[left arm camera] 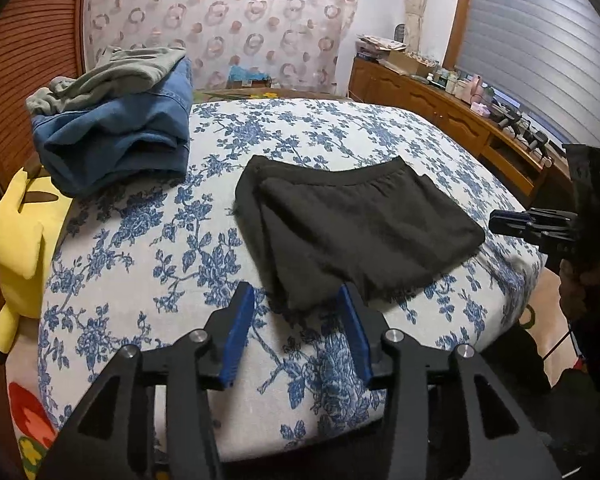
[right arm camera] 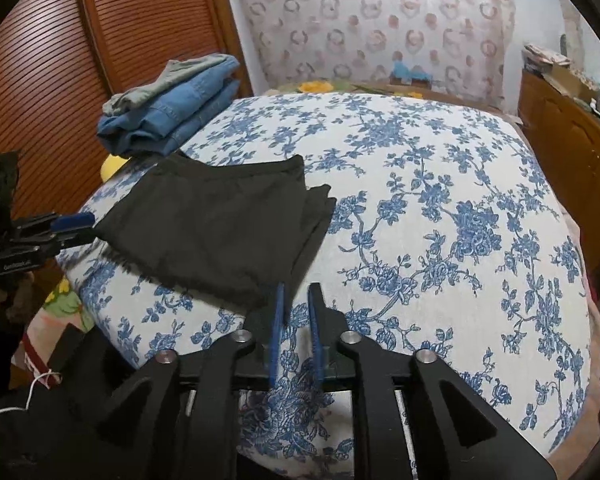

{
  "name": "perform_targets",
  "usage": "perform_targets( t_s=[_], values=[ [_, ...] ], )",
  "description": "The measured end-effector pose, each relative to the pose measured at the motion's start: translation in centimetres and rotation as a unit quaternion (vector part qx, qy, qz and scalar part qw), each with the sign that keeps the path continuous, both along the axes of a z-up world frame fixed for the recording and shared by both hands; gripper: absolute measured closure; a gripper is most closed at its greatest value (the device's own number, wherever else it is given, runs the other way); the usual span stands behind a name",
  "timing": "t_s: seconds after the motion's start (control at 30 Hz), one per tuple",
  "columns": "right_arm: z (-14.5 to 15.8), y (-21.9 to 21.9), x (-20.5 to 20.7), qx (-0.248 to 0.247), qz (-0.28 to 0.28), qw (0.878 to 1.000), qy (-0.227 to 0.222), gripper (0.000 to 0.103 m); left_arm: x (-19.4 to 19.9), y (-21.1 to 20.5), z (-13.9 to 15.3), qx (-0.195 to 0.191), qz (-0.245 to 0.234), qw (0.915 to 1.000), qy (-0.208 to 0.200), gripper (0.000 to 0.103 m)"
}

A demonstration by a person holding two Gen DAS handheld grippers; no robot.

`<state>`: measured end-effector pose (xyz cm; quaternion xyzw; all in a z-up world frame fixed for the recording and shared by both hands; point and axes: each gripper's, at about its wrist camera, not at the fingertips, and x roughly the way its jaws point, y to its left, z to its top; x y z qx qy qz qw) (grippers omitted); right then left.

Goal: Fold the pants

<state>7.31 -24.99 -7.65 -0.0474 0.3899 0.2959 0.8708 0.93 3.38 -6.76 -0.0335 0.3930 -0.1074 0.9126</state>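
Note:
Black pants lie folded into a flat rectangle on the blue-flowered bed cover. My left gripper stands open at their near frayed corner; the cloth's edge lies just past the blue pads, which do not press on it. In the right wrist view the pants lie left of centre. My right gripper is narrowly open at their near right corner, with only bed cover showing in the gap. Each gripper shows in the other's view: the right gripper at the right edge, the left gripper at the left edge.
A stack of folded blue jeans with a grey garment on top sits at the bed's far left corner. A yellow plush toy lies beside the bed. A slatted wooden door is on the left, a cluttered wooden cabinet on the right.

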Motion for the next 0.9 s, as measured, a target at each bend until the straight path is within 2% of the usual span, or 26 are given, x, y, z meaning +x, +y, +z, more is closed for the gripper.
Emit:
perform_targets(
  t_s=[0.07,0.23,0.6,0.9],
  values=[
    [0.1,0.2,0.4,0.0,-0.005,1.0,-0.002,0.064,0.8,0.0,0.1,-0.002,0.002,1.0,0.001,0.06],
    [0.2,1.3,2.1,-0.001,-0.012,1.0,-0.008,0.052,3.4,0.3,0.2,-0.013,0.009,0.9998,0.009,0.06],
    [-1.4,4.1,6.3,-0.022,-0.015,1.0,0.009,0.05,8.3,0.2,-0.3,-0.001,0.021,0.9997,0.015,0.06],
    [-2.0,5.6,7.8,-0.043,-0.013,0.999,0.0,0.05,10.3,0.4,-1.1,0.0,0.028,0.9991,0.031,0.06]
  ],
)
